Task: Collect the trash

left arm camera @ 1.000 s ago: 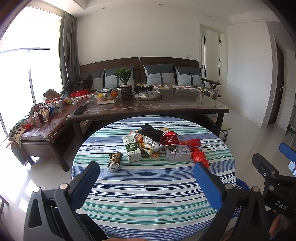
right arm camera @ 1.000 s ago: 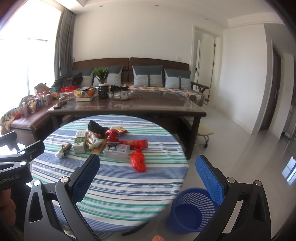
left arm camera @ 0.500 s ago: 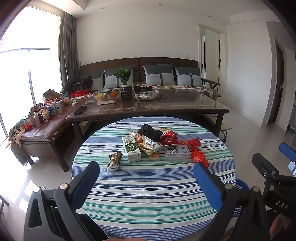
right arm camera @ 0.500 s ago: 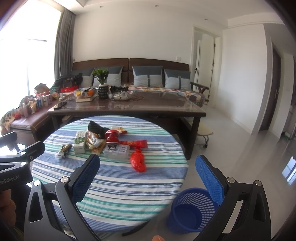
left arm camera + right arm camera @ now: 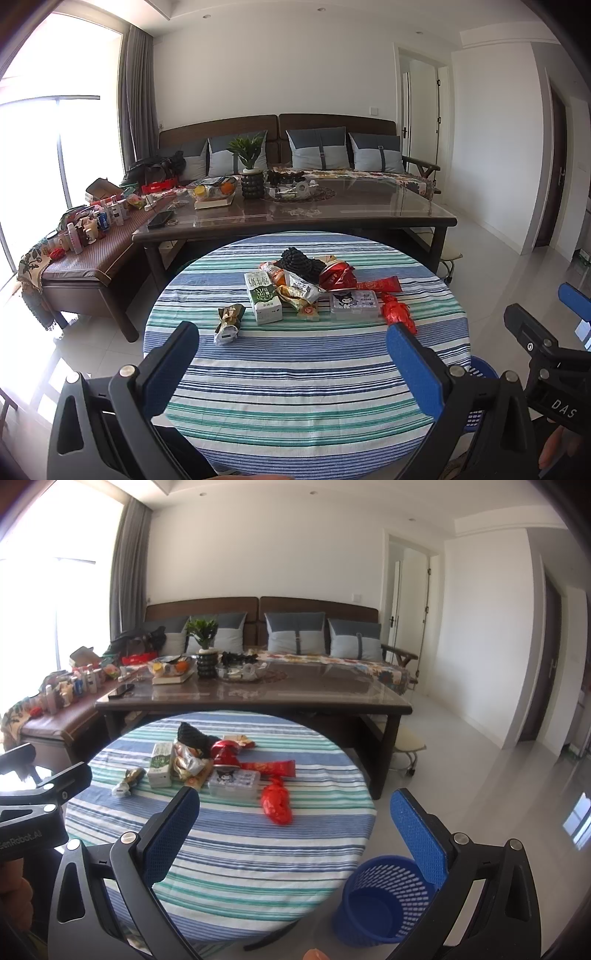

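Well, nothing has been picked up yet, by the look of it: both grippers hang at the near edge of the round striped counter [image 5: 306,373] with their jaws spread wide and nothing between them. The left gripper [image 5: 291,345] faces the litter head on; the right gripper [image 5: 295,812] sits off to the side, with the blue basket [image 5: 384,901] on the floor just under its right finger, at about five o'clock from the counter.

All the trash lies bunched toward the far side of the counter, around twelve o'clock from the left gripper: a milk carton [image 5: 263,297], a heap of crinkled snack wrappers [image 5: 301,290], a clear plastic box [image 5: 354,304] and a red crumpled wrapper [image 5: 277,803]. A small foil packet [image 5: 229,321] lies apart at about eleven o'clock, nearest the left gripper.

I'd judge the sensible start is one loose item at the edge, not the tangle in the middle. The red wrapper suits the right gripper, since it is nearest the basket side; the foil packet suits the left. Thin wrappers want a low, flat approach with the cloth kept out of the pinch, or the whole spread may drag. The carton looks easiest taken across its narrow sides.
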